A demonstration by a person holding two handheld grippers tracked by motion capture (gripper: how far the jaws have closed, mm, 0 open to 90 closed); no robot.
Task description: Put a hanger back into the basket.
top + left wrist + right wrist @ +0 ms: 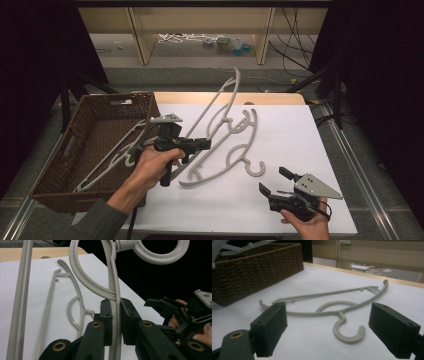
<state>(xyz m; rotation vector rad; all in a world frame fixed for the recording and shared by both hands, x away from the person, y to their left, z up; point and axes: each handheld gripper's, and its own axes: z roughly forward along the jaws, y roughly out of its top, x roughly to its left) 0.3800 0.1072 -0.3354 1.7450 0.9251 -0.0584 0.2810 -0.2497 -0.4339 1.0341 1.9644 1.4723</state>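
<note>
Held hanger: grey plastic, lifted off the surface and tilted, one end high toward the far edge, the other low beside the left gripper. In the left gripper view the jaws are pressed onto the hanger's thin arm from both sides, the pads flat against it; its hook curls above them, and a curved brace runs down to the pinch point. The arm passes straight up between the two black pads.

Second hanger: same grey plastic, lying flat on the white surface, near the middle, hook pointing toward the person's right side. In the right gripper view it lies ahead of the jaws, hook nearest, arms stretching away toward the far edge.

Right gripper: held low over the near right part of the surface, well apart from both hangers. Its jaws are spread wide with nothing between them; the flat hanger sits beyond the gap, not touched. Grey three-cornered plate on top.

Basket: dark brown wicker, at the left edge of the surface, partly overhanging it. More grey hangers lie inside, leaning across its near corner, just beside the left hand. The left forearm comes in from the bottom, sleeve grey-green.

Beyond the surface: a strip of bare wood at the far edge, then floor with cables and a wooden frame.
</note>
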